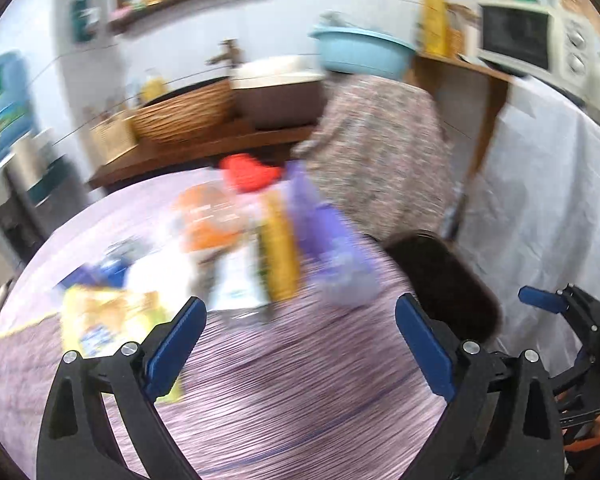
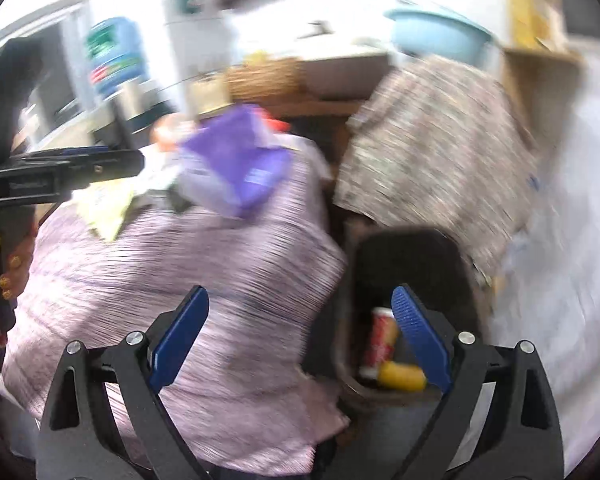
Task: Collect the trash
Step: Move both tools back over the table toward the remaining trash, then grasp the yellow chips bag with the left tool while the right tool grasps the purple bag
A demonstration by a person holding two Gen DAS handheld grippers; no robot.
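Several pieces of trash lie on a table with a lilac cloth (image 1: 300, 400): a purple packet (image 1: 332, 252), a yellow packet (image 1: 280, 248), an orange packet (image 1: 208, 220), a red item (image 1: 248, 172) and a yellow bag (image 1: 108, 320). My left gripper (image 1: 300, 320) is open and empty above the cloth, short of the pile. A dark bin (image 2: 408, 264) stands beside the table; in it lie a red can (image 2: 380, 336) and a yellow item (image 2: 400, 376). My right gripper (image 2: 300, 320) is open and empty over the table edge and bin. The purple packet (image 2: 236, 168) shows there too. Both views are blurred.
A patterned cloth (image 1: 380, 152) hangs behind the table, a white cloth (image 1: 540, 200) to its right. A wooden counter holds a wicker basket (image 1: 184, 112), a sink (image 1: 276, 80) and a blue basin (image 1: 360, 52). A microwave (image 1: 528, 36) sits at the right.
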